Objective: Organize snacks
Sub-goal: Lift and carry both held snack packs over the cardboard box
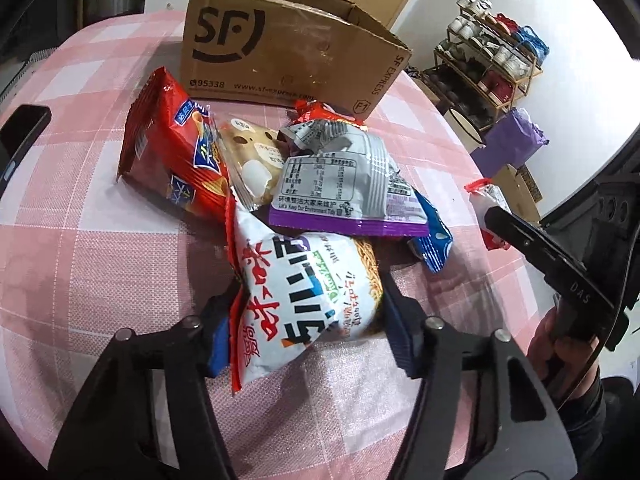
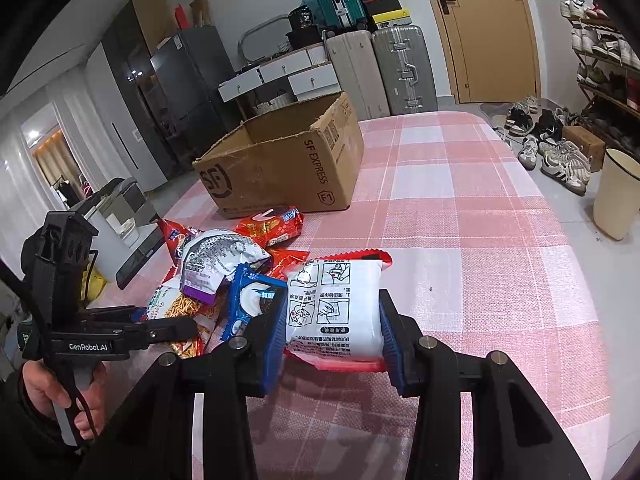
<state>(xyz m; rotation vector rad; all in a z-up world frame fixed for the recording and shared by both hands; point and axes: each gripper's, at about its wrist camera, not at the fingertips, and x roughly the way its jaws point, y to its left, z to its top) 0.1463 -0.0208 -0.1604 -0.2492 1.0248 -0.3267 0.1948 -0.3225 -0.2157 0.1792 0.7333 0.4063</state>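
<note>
Nearest in the left wrist view, the left gripper [image 1: 304, 316] has its blue pads on both sides of a white noodle snack packet [image 1: 296, 300] with red and blue lettering; the pads press its two edges, so the packet is gripped. This packet lies at the near end of the snack pile on the pink checked tablecloth [image 1: 100, 248].

In the right wrist view, the right gripper [image 2: 330, 328] is clamped on a white packet with a red border [image 2: 340, 304], printed with instruction drawings and held clear of the pile toward the right. A hand [image 2: 60, 392] at the lower left grips the handle of the left gripper.

Behind the noodle packet the pile continues: a silver packet with a purple edge [image 1: 344, 184] lies on top, overlapping a blue biscuit packet [image 1: 432, 240] at its right. To its left is a clear-wrapped pastry [image 1: 252, 160], then a red chip bag [image 1: 172, 152] tilted up at the pile's left side. A red-orange packet [image 2: 272, 224] lies at the far side of the pile, just before the box.

Farthest on the tabletop, toward its far edge, stands an open cardboard box [image 1: 288, 48] marked SF Express, its flaps up. A dark phone [image 1: 24, 128] rests at the left edge of the tabletop.
</note>
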